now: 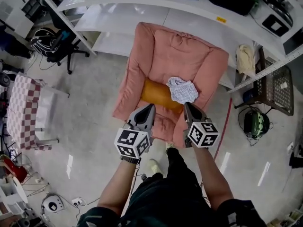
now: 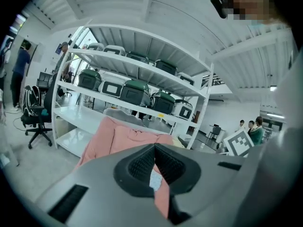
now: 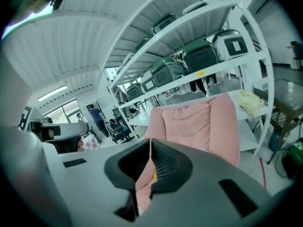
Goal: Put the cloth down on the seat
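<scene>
Nearest: person's dark trousers [image 1: 165,197], grey floor [image 1: 90,126] below.
Left gripper [image 1: 150,107]: fingers [image 2: 142,162] closed tip to tip, gripping nothing.
Right gripper [image 1: 187,105]: fingers [image 3: 165,163] closed too, empty. Only pink upholstery showing through the slit behind the tips.
Both side by side above the front edge of the pink armchair [image 1: 175,56], pointing toward its back.
Next out: orange cushion [image 1: 156,93] across the seat.
Cloth [image 1: 182,90]: white with a blue pattern, crumpled. Lying on the seat at the right end of that cushion, partly over it, close to the right armrest. Just past the right gripper's tips in the head view, no finger on it.
Behind the armchair: white shelf rack [image 1: 142,13], green-lidded bins [image 2: 135,91] on the upper levels.
Yellowish rag [image 1: 245,58] on a low shelf to the right.
Black office chair [image 1: 59,44] far left.
</scene>
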Demonstrator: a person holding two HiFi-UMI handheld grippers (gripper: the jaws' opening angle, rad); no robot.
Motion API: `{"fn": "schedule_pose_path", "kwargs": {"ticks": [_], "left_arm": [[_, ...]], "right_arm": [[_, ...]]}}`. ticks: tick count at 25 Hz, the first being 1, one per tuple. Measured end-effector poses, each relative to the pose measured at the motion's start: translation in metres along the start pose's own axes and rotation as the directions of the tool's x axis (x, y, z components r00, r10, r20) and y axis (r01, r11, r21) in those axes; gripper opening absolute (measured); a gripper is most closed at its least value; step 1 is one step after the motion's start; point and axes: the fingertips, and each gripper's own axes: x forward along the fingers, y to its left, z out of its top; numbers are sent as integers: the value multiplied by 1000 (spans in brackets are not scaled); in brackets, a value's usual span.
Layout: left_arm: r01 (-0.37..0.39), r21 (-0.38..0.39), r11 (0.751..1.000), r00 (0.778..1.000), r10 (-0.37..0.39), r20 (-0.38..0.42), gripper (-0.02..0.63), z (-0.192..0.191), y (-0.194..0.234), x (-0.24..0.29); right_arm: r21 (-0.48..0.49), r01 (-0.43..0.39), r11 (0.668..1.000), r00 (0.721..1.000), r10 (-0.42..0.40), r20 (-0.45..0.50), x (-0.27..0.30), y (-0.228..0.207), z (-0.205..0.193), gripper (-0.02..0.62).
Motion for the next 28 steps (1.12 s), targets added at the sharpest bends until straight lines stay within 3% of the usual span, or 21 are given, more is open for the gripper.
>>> {"fn": "schedule_pose_path", "kwargs": {"ticks": [4,12,20,28], "left_arm": [[-31,9,999,999,31,-5,6,12,-1,-30],[-45,64,997,996,40,83,6,50,-20,-79],[-86,77,993,985,73,159,6,89,-10,-106],[-130,103,986,964,102,244,6,130,-18,-175]], "right_arm": [[-66,-48,997,998,51,44,-24,39,26,11],[-204,-100,974,986,124,112,-65,96,58,8],[-272,-149,951,967,197,161,-79,135,94,8],[-306,-137,942,948,214,234,-125,165,121,6]]}}
